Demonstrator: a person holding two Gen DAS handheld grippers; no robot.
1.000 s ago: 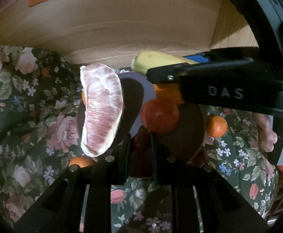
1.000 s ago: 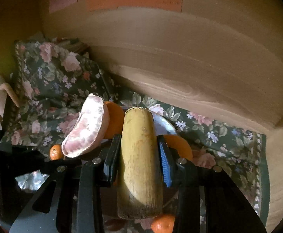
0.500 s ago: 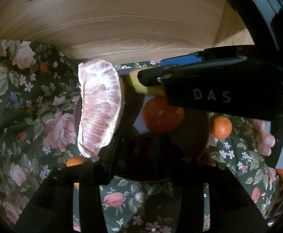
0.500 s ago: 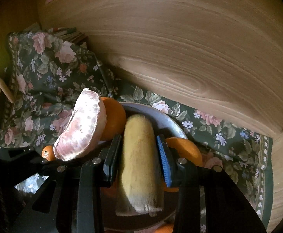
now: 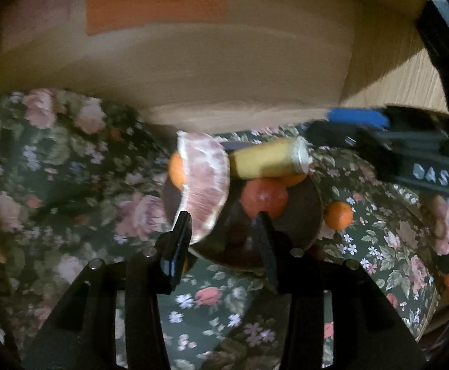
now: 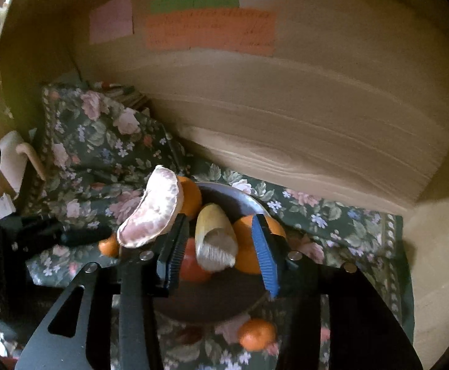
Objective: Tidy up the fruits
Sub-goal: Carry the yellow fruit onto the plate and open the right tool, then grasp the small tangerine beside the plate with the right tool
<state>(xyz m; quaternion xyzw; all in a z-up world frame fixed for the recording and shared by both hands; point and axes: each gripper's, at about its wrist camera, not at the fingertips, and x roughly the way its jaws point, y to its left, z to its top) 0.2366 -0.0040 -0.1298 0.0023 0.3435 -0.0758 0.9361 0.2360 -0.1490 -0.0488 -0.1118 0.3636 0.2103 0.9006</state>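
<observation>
A dark plate [image 6: 239,194] on the floral cloth holds a pink peeled pomelo wedge [image 5: 204,185], a cut banana piece [image 6: 215,234], oranges [image 6: 249,246] and a red fruit [image 5: 264,195]. My left gripper [image 5: 224,231] hovers just short of the plate, its jaws opening with nothing between them; the pomelo wedge [image 6: 153,212] stands beside its left finger. My right gripper [image 6: 221,243] is also opening. The banana piece [image 5: 267,162] lies loose on the fruit beyond its blue pads [image 6: 264,256], which do not touch it.
A wooden wall with pink, green and orange paper notes [image 6: 209,27] rises close behind the plate. Small oranges [image 6: 256,334] [image 5: 338,214] lie on the cloth [image 5: 70,185] around it. A white mug-like thing [image 6: 11,160] stands far left. A person's hand [image 5: 443,225] holds the right gripper.
The right gripper has let go of the banana piece, which now rests on the plate. The left jaws have opened. Both grippers have drawn back and upward from the plate.
</observation>
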